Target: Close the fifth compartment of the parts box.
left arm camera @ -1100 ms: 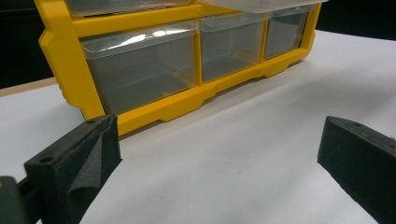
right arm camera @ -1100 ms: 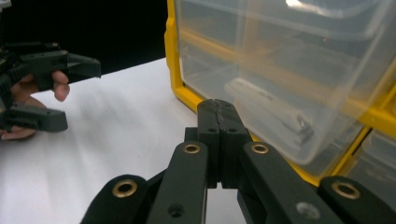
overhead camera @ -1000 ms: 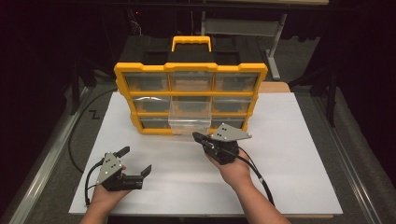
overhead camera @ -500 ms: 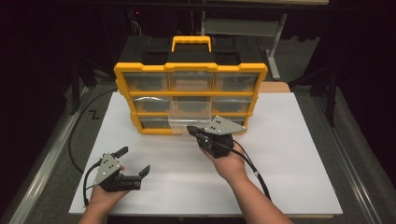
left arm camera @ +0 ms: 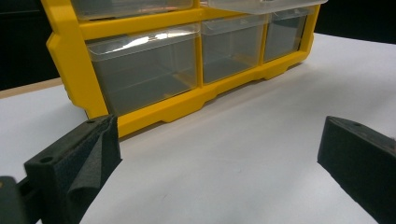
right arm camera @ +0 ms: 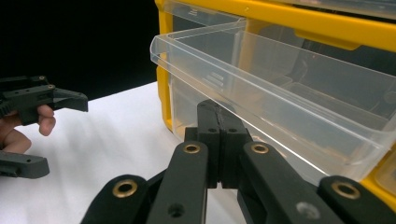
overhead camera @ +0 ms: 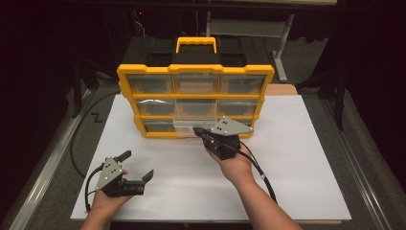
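Note:
A yellow organizer (overhead camera: 196,96) with clear drawers stands upright on the white table (overhead camera: 297,158). Its middle drawer (overhead camera: 194,120) is pulled out toward me and looks empty. My right gripper (overhead camera: 197,130) is shut, jaws pressed flat together with nothing between them. In the right gripper view its tip (right arm camera: 217,116) sits just under the front wall of that drawer (right arm camera: 280,93); I cannot tell whether they touch. My left gripper (overhead camera: 138,164) stands open near the front left of the table, well short of the organizer (left arm camera: 79,60), with bare table between its jaws (left arm camera: 217,149).
The organizer's black and yellow carry handle (overhead camera: 196,43) rises at the back. Cables trail from both grippers over the table. A grey rail (overhead camera: 43,167) runs along the table's left side. A bare white surface lies to the right of the right hand.
My right gripper has edged forward and a little left, up to the pulled-out drawer. The left gripper has stayed put.

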A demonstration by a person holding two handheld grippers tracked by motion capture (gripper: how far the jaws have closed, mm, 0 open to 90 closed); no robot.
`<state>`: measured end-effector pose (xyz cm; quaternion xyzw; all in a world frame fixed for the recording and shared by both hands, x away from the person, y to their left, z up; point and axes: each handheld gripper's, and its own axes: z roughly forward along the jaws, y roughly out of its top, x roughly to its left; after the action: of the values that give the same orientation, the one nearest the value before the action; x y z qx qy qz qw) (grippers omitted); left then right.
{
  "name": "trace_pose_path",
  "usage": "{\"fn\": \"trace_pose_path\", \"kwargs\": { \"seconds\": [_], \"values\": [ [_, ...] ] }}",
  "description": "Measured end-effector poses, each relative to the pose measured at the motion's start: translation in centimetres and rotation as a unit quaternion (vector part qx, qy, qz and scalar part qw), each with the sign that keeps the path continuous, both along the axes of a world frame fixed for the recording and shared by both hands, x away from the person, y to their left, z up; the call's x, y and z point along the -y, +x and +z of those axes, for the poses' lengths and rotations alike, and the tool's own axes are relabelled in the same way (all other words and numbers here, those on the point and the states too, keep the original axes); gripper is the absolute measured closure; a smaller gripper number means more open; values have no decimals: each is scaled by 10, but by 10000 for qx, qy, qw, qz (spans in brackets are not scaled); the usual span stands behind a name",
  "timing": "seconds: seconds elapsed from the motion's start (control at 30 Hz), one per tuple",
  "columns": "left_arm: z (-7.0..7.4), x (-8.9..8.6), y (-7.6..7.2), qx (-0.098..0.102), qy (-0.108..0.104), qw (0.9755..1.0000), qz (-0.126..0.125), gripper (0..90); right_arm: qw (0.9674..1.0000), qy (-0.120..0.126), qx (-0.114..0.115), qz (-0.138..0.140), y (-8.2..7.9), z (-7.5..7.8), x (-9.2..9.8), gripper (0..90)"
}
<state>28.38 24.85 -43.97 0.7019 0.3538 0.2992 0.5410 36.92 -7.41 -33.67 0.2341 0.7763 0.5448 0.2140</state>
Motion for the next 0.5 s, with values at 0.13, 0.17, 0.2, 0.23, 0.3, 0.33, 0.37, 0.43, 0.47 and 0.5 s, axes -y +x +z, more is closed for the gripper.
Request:
{"fn": "trace_pose_path", "kwargs": {
  "seconds": [0.13,0.17,0.2,0.23,0.3,0.33,0.37,0.43,0.47,0.5],
  "values": [
    [0,0,0,-8,11,10000,-3,2,10000,1,5,-29,2,1,0,900],
    [0,-1,0,-7,8,10000,2,2,10000,-10,3,-49,4,1,0,900],
    [0,-1,0,-4,4,10000,4,2,10000,-11,-10,-66,4,1,0,900],
    [0,-1,0,1,3,10000,2,2,10000,-1,-13,-76,5,0,0,900],
    [0,-1,0,1,13,10000,3,2,10000,-3,-17,-85,7,0,0,900],
    [0,-1,0,-3,10,10000,6,2,10000,-8,-15,-97,7,-1,0,900],
    [0,-1,0,-3,4,10000,8,2,9999,-14,-14,-100,8,-1,1,900],
    [0,-1,0,3,-10,10000,12,2,9999,-12,-25,-135,9,-2,0,900],
    [1,-1,0,3,-2,10000,5,2,9999,-5,-22,-145,10,-2,0,900],
    [0,-2,0,1,-2,10000,5,2,9999,-18,-11,-156,11,-4,-1,900]
  ]
}}
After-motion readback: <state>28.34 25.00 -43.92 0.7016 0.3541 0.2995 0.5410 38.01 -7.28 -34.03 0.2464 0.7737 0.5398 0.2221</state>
